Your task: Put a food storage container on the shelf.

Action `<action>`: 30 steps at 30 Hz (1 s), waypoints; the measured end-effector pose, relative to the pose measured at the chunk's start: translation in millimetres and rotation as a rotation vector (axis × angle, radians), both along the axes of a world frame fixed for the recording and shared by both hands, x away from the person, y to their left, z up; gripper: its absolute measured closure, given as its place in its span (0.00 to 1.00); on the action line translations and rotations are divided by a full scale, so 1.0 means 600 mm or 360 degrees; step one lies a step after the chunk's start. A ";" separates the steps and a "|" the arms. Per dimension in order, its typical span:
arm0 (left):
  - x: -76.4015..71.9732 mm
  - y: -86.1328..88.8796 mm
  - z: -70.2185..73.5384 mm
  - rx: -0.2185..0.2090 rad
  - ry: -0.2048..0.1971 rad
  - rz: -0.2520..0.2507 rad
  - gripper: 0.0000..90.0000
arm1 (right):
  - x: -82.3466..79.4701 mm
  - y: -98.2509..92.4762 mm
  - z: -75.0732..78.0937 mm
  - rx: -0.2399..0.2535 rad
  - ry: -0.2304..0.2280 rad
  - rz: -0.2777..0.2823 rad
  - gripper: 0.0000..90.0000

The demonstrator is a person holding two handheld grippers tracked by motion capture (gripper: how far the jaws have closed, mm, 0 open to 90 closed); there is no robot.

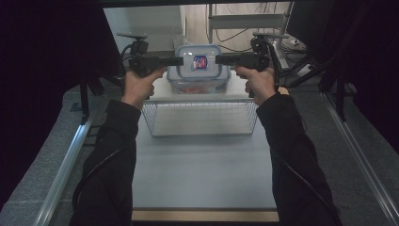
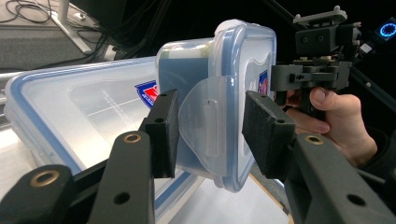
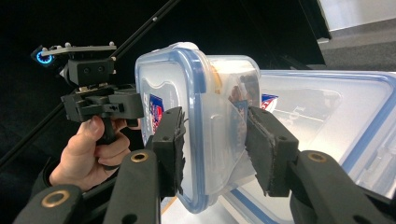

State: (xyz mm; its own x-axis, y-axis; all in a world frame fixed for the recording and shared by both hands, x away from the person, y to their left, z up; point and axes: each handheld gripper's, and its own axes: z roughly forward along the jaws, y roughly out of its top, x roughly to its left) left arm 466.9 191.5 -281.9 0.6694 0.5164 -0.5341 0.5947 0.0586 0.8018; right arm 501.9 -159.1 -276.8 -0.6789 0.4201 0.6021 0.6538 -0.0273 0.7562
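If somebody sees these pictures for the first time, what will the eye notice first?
A small clear container with a blue-rimmed lid, held between the left gripper and the right gripper above a larger lidded container. Nearer the person, a wire basket stands on the white table.

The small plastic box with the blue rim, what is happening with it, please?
A person holds the small lidded box between two hand-held tools: the left tool grips one side, the right tool the opposite side. Each tool clamps over a lid latch. The box is raised beyond a wire basket on the table. A larger lidded container lies behind it.
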 end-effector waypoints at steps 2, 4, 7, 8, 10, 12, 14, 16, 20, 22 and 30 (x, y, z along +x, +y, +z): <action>0.001 0.000 -0.001 -0.0003 0.0000 0.0007 0.63 | 0.001 0.000 0.001 -0.0004 0.0008 -0.0004 0.64; 0.001 0.000 -0.003 -0.0010 -0.0005 0.0014 0.62 | 0.001 0.001 0.002 -0.0007 0.0002 -0.0010 0.64; 0.001 -0.003 -0.001 0.0080 -0.0019 0.0062 0.60 | 0.002 0.003 0.003 -0.0025 -0.0018 -0.0031 0.63; 0.001 -0.005 -0.002 0.0085 -0.0013 0.0069 0.59 | 0.002 0.005 0.003 -0.0043 -0.0032 -0.0044 0.62; 0.002 -0.007 -0.003 0.0103 -0.0009 0.0072 0.58 | 0.002 0.009 0.004 -0.0069 -0.0043 -0.0067 0.61; 0.002 -0.010 -0.004 0.0087 -0.0004 0.0089 0.56 | 0.002 0.013 0.005 -0.0099 -0.0064 -0.0106 0.59; 0.003 -0.010 -0.005 0.0081 0.0005 0.0094 0.55 | 0.004 0.015 0.006 -0.0124 -0.0098 -0.0146 0.59; 0.003 -0.009 -0.005 0.0060 0.0017 0.0108 0.55 | 0.005 0.016 0.007 -0.0150 -0.0118 -0.0173 0.57; -0.004 -0.009 0.000 0.0096 -0.0036 0.0151 0.44 | 0.002 0.020 0.010 -0.0219 -0.0195 -0.0230 0.55; -0.014 -0.006 0.006 0.0125 -0.0096 0.0168 0.43 | -0.005 0.017 0.017 -0.0267 -0.0275 -0.0252 0.55; -0.079 -0.005 0.004 0.0344 -0.0337 0.0145 0.76 | -0.074 -0.004 0.028 -0.0434 -0.0547 -0.0202 0.93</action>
